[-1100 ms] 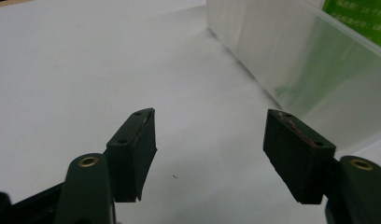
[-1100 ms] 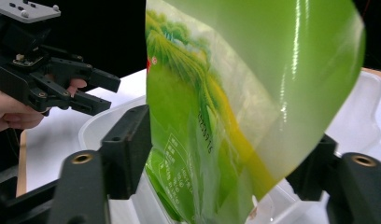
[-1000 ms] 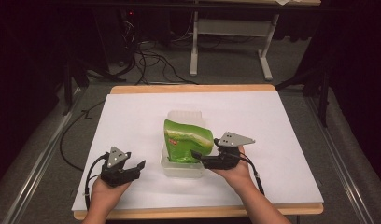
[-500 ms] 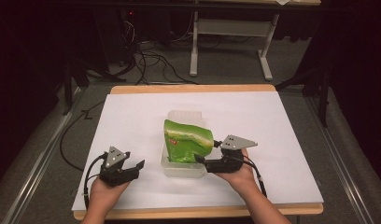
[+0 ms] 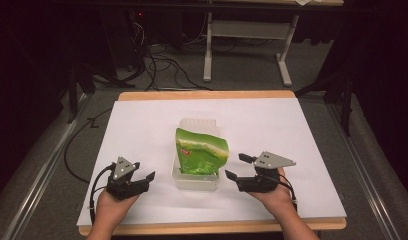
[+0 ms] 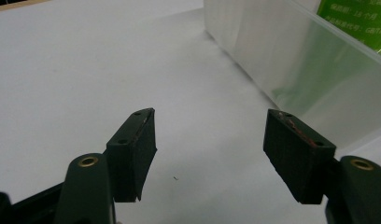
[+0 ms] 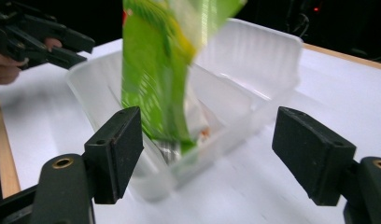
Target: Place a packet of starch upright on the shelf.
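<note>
In right gripper view, green bag (image 7: 156, 70) upright in tub (image 7: 254, 60); both grippers' jaws apart.

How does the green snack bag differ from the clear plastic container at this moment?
The green snack bag is opaque, printed and crinkled, standing tilted; the clear plastic container is translucent, rigid and rectangular, lying flat on the white table. The bag rises well above the container's rim. Both sit between the open claws, touched by neither.

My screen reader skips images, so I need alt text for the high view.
A green bag stands in a clear plastic tub on a white table. A person's left gripper and right gripper flank it, jaws open.
</note>
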